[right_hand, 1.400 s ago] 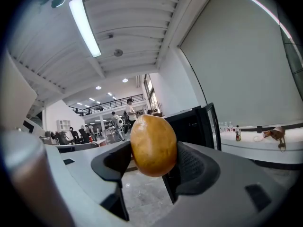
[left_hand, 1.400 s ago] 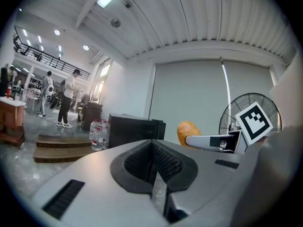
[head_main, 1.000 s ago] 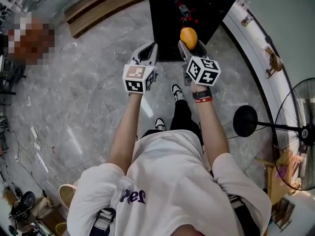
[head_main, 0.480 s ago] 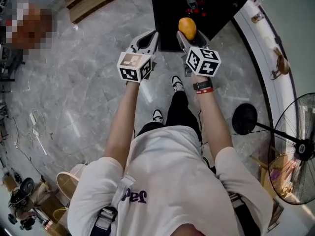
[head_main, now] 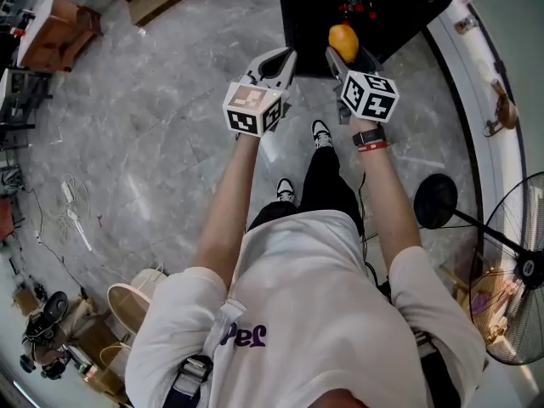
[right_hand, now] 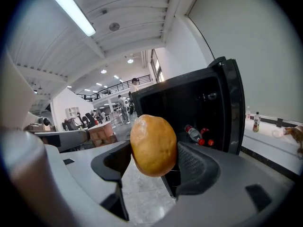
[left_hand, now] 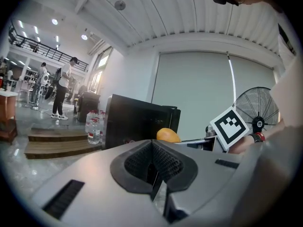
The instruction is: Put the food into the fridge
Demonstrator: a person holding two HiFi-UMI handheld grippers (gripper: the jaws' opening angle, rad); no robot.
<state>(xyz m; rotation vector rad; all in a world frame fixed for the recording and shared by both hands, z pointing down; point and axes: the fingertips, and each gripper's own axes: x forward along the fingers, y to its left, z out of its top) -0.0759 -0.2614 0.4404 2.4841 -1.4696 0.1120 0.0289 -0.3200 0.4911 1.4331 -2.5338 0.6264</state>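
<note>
**— At the top of the head view, what has changed for us?**
— Our fridge (head_main: pixel 310 11) sits further right in the frame than a second ago. Both grippers have shifted right with it, and the fruit rides a little higher.

**— How is our right gripper (head_main: pixel 344 58)?**
— Its jaws stand wide but are clamped on the orange fruit (head_main: pixel 343 41), with a pad pressing each side. We hold the fruit in front of the open fridge, where red-capped bottles (right_hand: pixel 195 134) show inside.

**— And our left gripper (head_main: pixel 276 62)?**
— It is clenched, jaws pressed together with nothing between them, just left of the fruit at upper centre.
</note>
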